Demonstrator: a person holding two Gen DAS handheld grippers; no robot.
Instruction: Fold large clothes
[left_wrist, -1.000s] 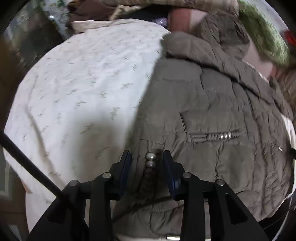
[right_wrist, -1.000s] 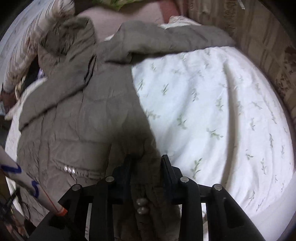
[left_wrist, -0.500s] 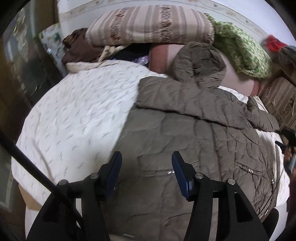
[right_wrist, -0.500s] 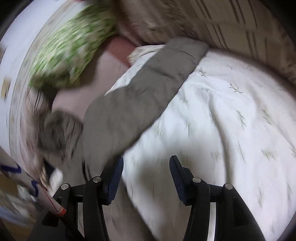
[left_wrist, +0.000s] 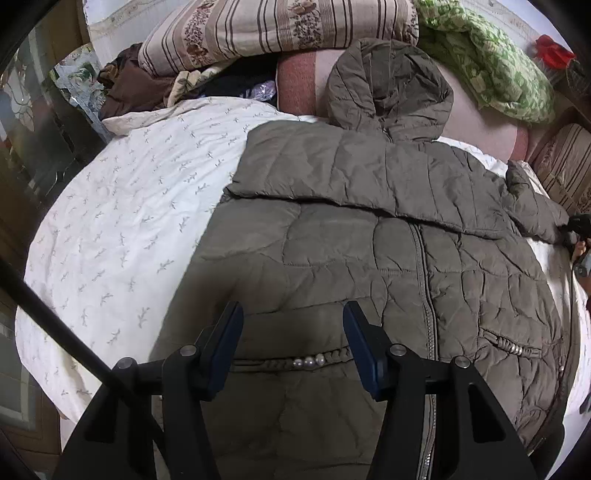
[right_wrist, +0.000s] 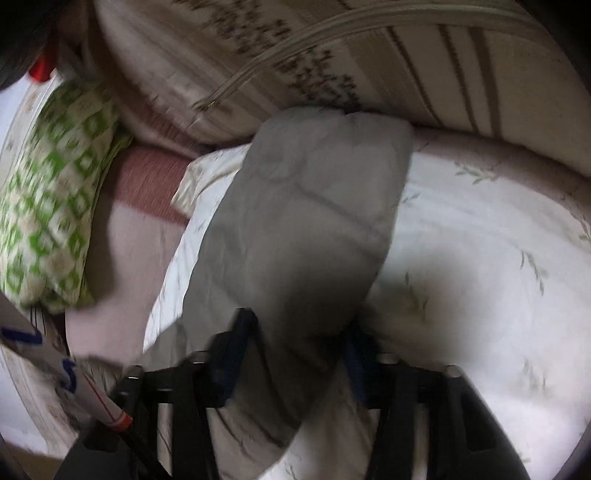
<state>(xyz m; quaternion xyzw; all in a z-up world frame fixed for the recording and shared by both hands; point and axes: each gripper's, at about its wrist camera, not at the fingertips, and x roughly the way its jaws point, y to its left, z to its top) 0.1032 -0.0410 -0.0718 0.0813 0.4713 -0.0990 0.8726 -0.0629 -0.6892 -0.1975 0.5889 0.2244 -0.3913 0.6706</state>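
The quilted olive jacket (left_wrist: 388, 251) lies front up on the bed (left_wrist: 122, 229), hood at the far end against the pillows, its left sleeve already folded across the chest. The left gripper (left_wrist: 291, 343) is spread wide and empty, poised over the near pocket with its pearl trim. The right gripper (right_wrist: 295, 354) sits around the other sleeve (right_wrist: 306, 206) with its fingers apart; the view is blurred, so whether the pads touch the fabric is unclear. Judged risks: puffy padding could slip from a shallow pinch and let the sleeve spring open, and a bite taken too deep might drag the bed's sheet along with it. No container is visible in either view; only the striped pillow (left_wrist: 273, 33) and green quilt (left_wrist: 491, 62) sit beyond the hood
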